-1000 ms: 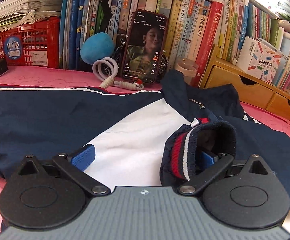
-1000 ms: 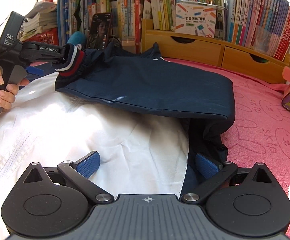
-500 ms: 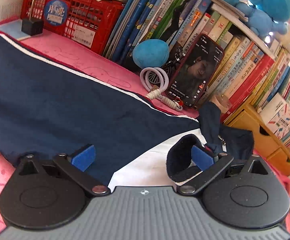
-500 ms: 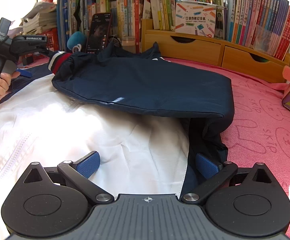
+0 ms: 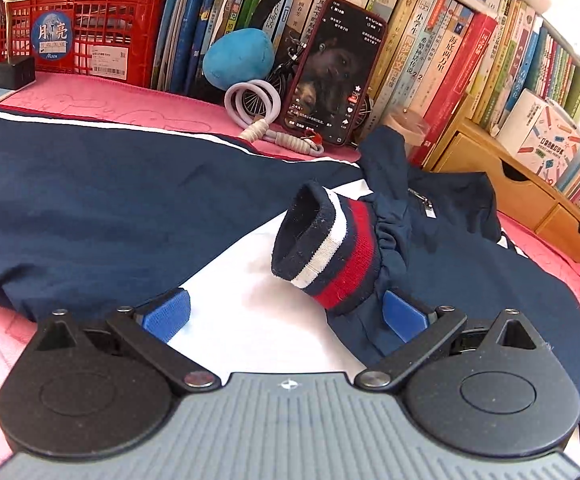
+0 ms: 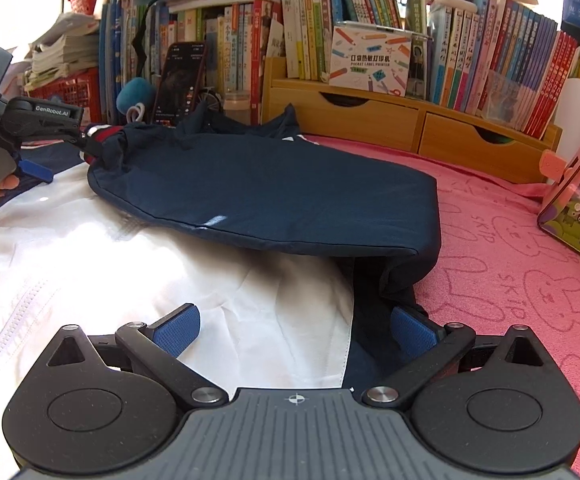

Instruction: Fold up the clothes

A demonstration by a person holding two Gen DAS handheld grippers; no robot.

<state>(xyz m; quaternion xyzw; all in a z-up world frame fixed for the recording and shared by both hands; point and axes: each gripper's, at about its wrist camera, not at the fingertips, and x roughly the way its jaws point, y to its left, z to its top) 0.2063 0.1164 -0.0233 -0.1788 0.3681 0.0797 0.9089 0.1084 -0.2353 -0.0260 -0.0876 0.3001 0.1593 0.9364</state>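
A navy and white jacket (image 5: 90, 208) lies spread on the pink cloth; it also shows in the right wrist view (image 6: 258, 192). Its right sleeve is folded across the white chest, and the striped red, white and navy cuff (image 5: 329, 248) stands just ahead of my left gripper (image 5: 286, 316). The left gripper is open, the cuff lying free between its blue pads. It appears from the side in the right wrist view (image 6: 50, 148), beside the cuff (image 6: 98, 136). My right gripper (image 6: 295, 330) is open, low over the white panel and the navy edge near the folded sleeve.
A phone (image 5: 329, 72) leans on a row of books (image 5: 429, 60) at the back, with a blue ball (image 5: 238, 58), a white ring cord (image 5: 254, 100) and a red crate (image 5: 82, 40). Wooden drawers (image 6: 409, 128) stand at the back right. A picture book (image 6: 577, 200) stands at the right.
The left gripper has let the cuff slip off its right finger and pulled back a little; the cuff now rests on the jacket. The right gripper stayed put.
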